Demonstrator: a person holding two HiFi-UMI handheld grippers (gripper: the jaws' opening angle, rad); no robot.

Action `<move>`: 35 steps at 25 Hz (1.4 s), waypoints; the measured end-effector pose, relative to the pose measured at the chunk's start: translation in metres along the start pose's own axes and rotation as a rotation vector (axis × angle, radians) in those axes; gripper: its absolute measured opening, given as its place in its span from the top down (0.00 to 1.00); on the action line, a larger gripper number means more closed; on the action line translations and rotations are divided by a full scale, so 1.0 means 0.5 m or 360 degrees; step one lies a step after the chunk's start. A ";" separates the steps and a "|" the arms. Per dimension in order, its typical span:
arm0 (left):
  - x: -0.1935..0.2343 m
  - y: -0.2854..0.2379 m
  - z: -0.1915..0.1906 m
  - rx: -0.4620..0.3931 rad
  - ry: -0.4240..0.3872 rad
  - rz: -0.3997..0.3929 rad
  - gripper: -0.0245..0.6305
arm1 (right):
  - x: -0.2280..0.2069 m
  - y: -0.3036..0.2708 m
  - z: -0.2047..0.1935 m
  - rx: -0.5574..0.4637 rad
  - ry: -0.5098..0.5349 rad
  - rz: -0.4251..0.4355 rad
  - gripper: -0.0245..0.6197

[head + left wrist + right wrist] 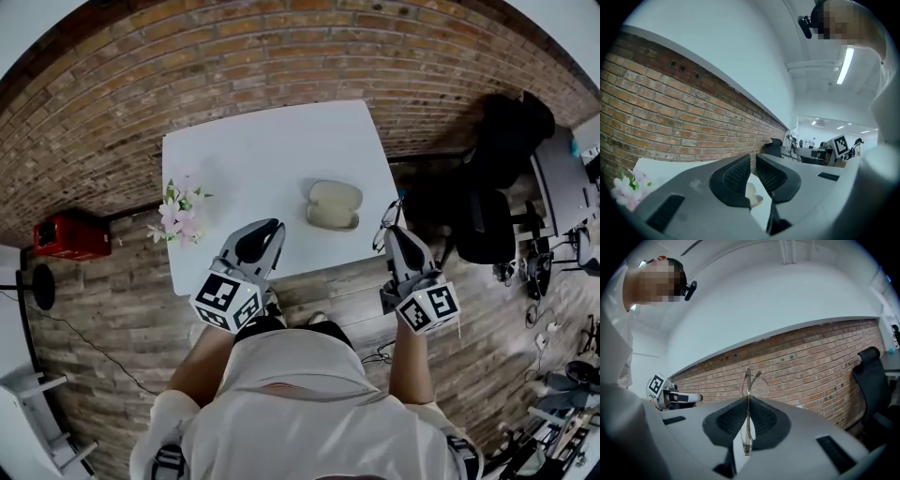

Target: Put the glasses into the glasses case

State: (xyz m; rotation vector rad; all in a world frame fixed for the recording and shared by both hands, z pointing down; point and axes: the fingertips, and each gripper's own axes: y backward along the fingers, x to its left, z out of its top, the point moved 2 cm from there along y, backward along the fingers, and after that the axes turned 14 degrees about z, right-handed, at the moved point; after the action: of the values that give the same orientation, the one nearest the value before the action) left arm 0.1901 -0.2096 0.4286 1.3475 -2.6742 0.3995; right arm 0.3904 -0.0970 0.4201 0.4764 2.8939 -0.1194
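Fingers (765, 419) of the right gripper (748, 405) are pinched shut on the thin wire-framed, clear-lensed glasses (748, 380). They are held edge-on just off the table edge, about 4 o'clock of the beige oval hard-shell glasses case (334, 204) on the white rectangular table (253, 150). Judged light, springy, easily bent, lenses slick, so grip gently on frame metal, never glass. Left gripper (255, 246), 8 o'clock of the case: jaws a narrow slit apart, empty.

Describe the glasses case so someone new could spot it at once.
Find the white table against the brick. The glasses case lies toward its right side in the head view. It is a rounded beige shell, unlike the pink flowers at the left edge.
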 end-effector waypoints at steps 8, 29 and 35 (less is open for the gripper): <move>0.127 -0.048 0.012 -0.0021 0.0010 0.0039 0.89 | 0.012 -0.133 -0.005 0.0113 0.0057 0.0061 0.86; 0.094 -0.089 -0.010 0.0030 0.0090 0.0434 0.89 | -0.151 -0.236 -0.172 0.1056 0.0275 0.0688 0.86; 0.100 -0.062 -0.021 0.0035 0.0122 0.0531 0.89 | -0.155 -0.253 -0.318 0.1472 0.0326 0.0881 0.86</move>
State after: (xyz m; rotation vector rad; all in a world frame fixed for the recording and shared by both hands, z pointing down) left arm 0.1850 -0.2625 0.4556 0.8671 -2.8370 0.5030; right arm 0.3913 -0.2224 0.5975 1.4615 2.5836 -1.3893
